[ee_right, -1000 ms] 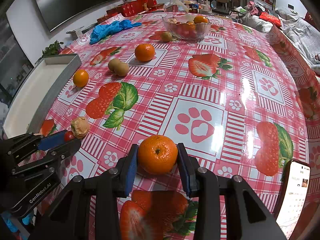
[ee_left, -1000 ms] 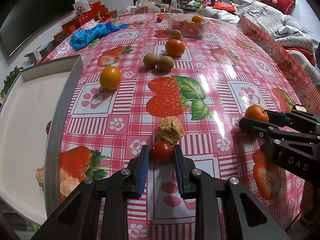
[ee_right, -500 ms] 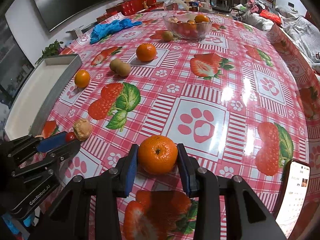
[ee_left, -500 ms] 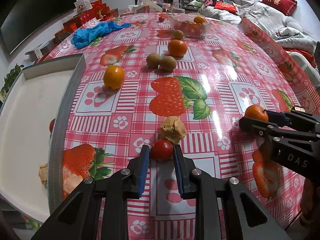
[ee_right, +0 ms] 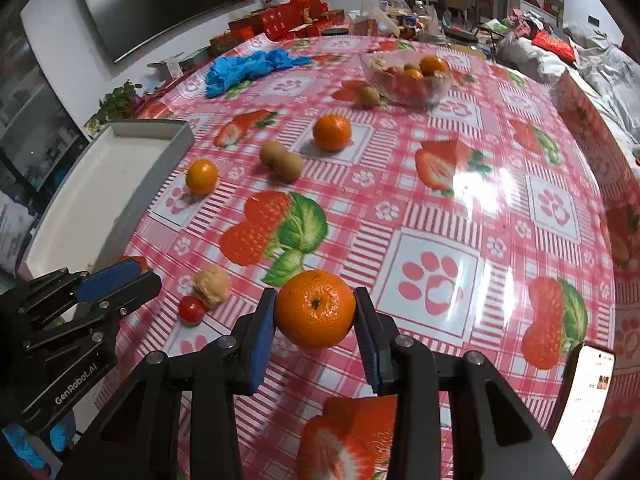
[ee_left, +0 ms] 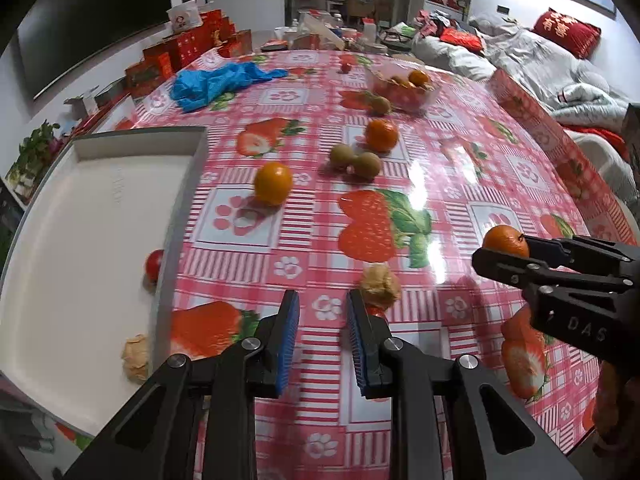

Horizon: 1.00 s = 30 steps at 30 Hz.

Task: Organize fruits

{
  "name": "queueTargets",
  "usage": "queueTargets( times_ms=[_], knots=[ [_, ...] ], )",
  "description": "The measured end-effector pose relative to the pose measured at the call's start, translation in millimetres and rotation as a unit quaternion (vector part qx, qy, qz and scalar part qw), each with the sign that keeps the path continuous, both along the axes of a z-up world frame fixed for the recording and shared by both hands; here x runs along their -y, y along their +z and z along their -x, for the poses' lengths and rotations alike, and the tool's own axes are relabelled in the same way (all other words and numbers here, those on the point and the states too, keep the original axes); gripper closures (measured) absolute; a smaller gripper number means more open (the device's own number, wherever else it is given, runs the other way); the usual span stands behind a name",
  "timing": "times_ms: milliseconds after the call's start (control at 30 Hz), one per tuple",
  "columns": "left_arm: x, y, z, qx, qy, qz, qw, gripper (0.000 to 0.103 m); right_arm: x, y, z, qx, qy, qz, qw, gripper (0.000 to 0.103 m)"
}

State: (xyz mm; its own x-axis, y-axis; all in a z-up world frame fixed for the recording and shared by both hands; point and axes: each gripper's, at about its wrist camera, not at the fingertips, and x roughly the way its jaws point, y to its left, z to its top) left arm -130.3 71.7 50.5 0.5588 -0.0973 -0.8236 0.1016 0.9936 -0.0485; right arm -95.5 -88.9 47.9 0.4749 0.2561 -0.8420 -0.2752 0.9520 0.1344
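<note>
A dark screen (ee_right: 160, 4) fills the upper left of the right wrist view, with red boxes (ee_right: 288, 20) beside it at top centre and bedding (ee_left: 540, 64) at the upper right of the left wrist view. The table (ee_right: 440, 208) wears a glossy red-checked cloth printed with strawberries and paw marks.

On the left of the left wrist view lies a white tray (ee_left: 80, 240), holding a small red fruit (ee_left: 154, 266) against its right wall and a pale husked fruit (ee_left: 136, 358) near its lower rim. Right of the tray sit a yellow-orange fruit (ee_left: 273, 183), two kiwis (ee_left: 356, 161) touching each other, a mandarin (ee_left: 381, 135), and at upper centre a clear bowl (ee_left: 404, 90) of fruit. A blue glove heap (ee_left: 216, 82) lies at upper left.

A second ago the left gripper (ee_left: 323, 322) straddled the cherry tomato (ee_right: 192, 309); now its jaws stand apart with nothing between them, having shifted left, and the tomato sits just outside the right finger, touching a papery husked fruit (ee_right: 212, 285). The right gripper (ee_right: 315, 322) stays clamped on an orange (ee_right: 315, 308) at lower centre, lifted off the cloth.

In the left wrist view the tomato is nearly hidden behind the right finger. A lit phone (ee_right: 584, 404) is cut off at the lower right. The bowl's contents are hard to sort.
</note>
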Motion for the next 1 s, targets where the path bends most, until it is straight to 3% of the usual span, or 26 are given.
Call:
queueTargets(
  times_ms=[533,633,800,867,900,1000],
  knots=[
    [-79.9,23.1,10.1,0.032,0.07,0.015,0.9969,0.077,-83.0,39.4,-5.6,0.024,0.077,-0.01,0.997,0.062],
    [-75.2,20.3,14.4,0.031,0.046,0.015,0.9983,0.077,-83.4,39.4,-5.7,0.019,0.073,-0.016,0.997,0.062],
    [-27.8,4.1,15.0,0.013,-0.039,0.005,0.9992,0.075,-57.2,35.0,-4.5,0.011,0.047,-0.011,0.999,0.062],
    [-8.1,-6.9,9.4,-0.005,-0.061,0.008,0.9981,0.047,-44.9,33.2,-4.6,0.007,0.035,-0.012,0.999,0.062],
    [-3.4,-8.5,9.6,-0.002,-0.061,0.006,0.9981,0.027,-35.1,32.3,-4.1,0.006,0.025,-0.014,1.0,0.062],
    [12.7,-11.2,8.2,0.008,-0.068,0.003,0.9976,0.026,-16.2,29.7,-4.4,0.003,0.006,-0.019,1.0,0.062]
  ],
)
